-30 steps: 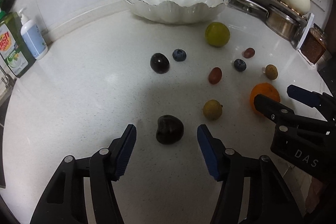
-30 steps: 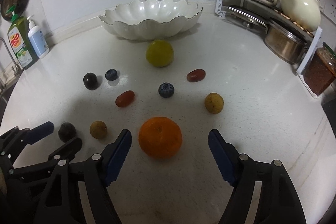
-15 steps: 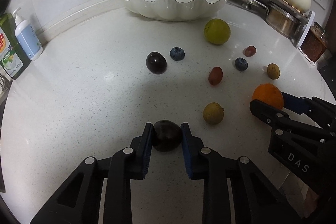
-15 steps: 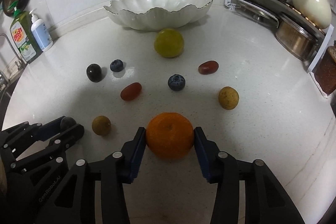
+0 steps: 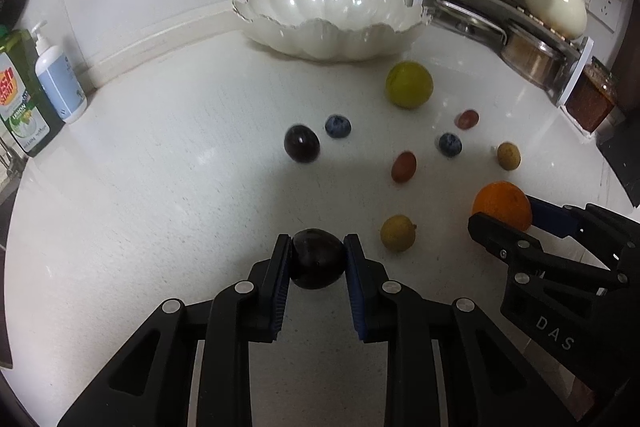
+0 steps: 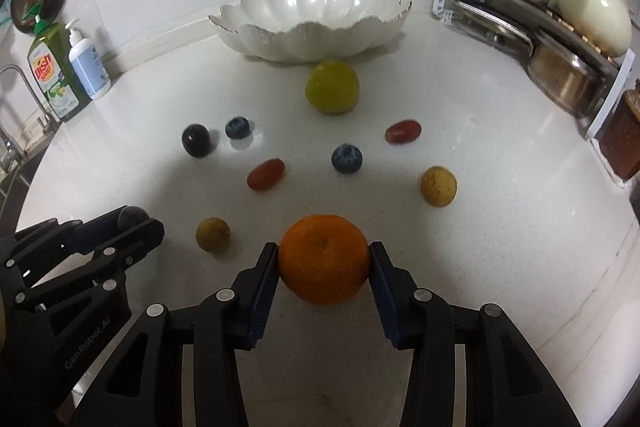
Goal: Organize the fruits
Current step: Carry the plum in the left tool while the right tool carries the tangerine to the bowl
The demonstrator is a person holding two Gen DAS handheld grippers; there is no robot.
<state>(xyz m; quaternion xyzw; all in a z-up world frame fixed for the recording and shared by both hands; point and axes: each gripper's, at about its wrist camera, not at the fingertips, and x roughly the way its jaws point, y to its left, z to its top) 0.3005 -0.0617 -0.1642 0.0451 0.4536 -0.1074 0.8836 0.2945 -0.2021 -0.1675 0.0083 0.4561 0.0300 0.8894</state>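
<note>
My left gripper (image 5: 317,259) is shut on a dark plum (image 5: 318,258) and holds it just above the white counter. My right gripper (image 6: 324,261) is shut on an orange (image 6: 324,258); the orange also shows in the left wrist view (image 5: 502,205). A white scalloped bowl (image 5: 332,23) stands at the back and also shows in the right wrist view (image 6: 312,21). Loose on the counter lie a green fruit (image 6: 332,87), a dark grape (image 6: 196,140), two blueberries (image 6: 347,157), two red grapes (image 6: 266,174) and two brown longans (image 6: 213,234).
Two soap bottles (image 5: 38,87) stand at the far left by the wall. A rack with pots, lids and spoons (image 5: 516,7) fills the back right corner. A jar (image 5: 590,99) stands beside it. The counter's edge runs along the right.
A second ago both grippers were open around their fruits. Both have since closed, the left on the plum and the right on the orange, and both have lifted slightly.
</note>
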